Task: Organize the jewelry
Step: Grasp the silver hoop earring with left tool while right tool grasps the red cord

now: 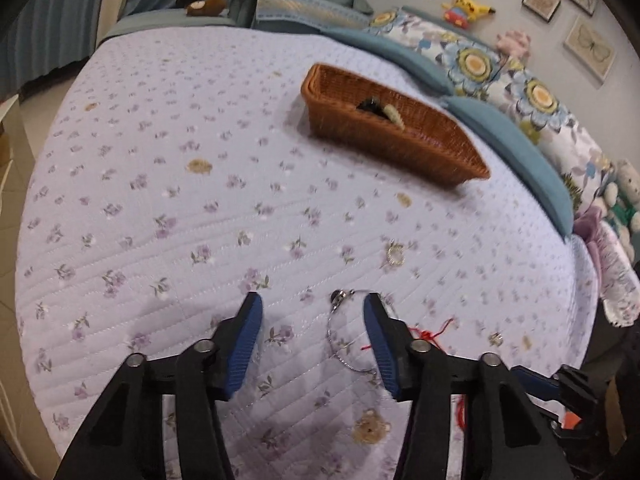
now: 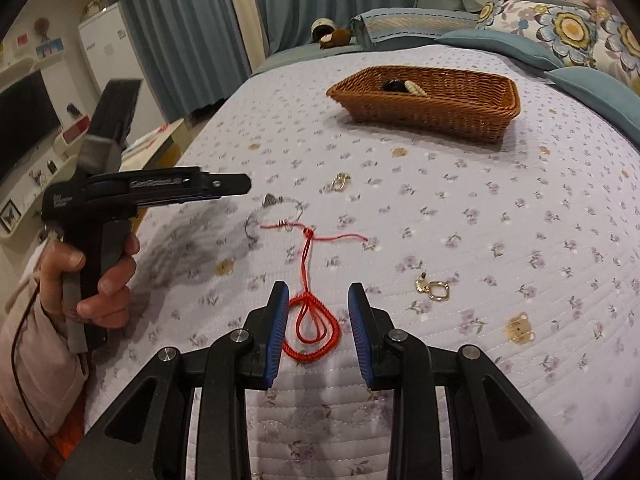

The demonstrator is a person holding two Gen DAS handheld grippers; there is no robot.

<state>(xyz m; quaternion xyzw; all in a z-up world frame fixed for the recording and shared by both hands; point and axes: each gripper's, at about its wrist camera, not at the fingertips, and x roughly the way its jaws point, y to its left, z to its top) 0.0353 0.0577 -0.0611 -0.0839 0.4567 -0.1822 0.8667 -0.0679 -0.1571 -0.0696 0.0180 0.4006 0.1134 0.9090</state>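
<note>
A brown wicker basket [image 1: 400, 136] [image 2: 432, 108] sits far on the bed, holding a black piece and a cream bracelet [image 2: 414, 88]. My left gripper [image 1: 312, 308] is open above a silver bangle with a dark charm [image 1: 340, 332] [image 2: 272, 210]. My right gripper [image 2: 318, 294] is open, its fingers either side of a red cord bracelet's loop [image 2: 312, 334]; the cord's tails also show in the left wrist view [image 1: 430, 334]. A small gold ring piece [image 1: 396, 255] [image 2: 340, 182] lies farther out. Gold earrings [image 2: 434, 286] lie right of my right gripper.
The lilac floral quilt [image 1: 180, 200] [image 2: 500, 208] covers the bed. Blue and flowered pillows [image 1: 500, 92] and plush toys line the headboard side. Past the bed's left edge are curtains, a shelf and a television [image 2: 24, 120].
</note>
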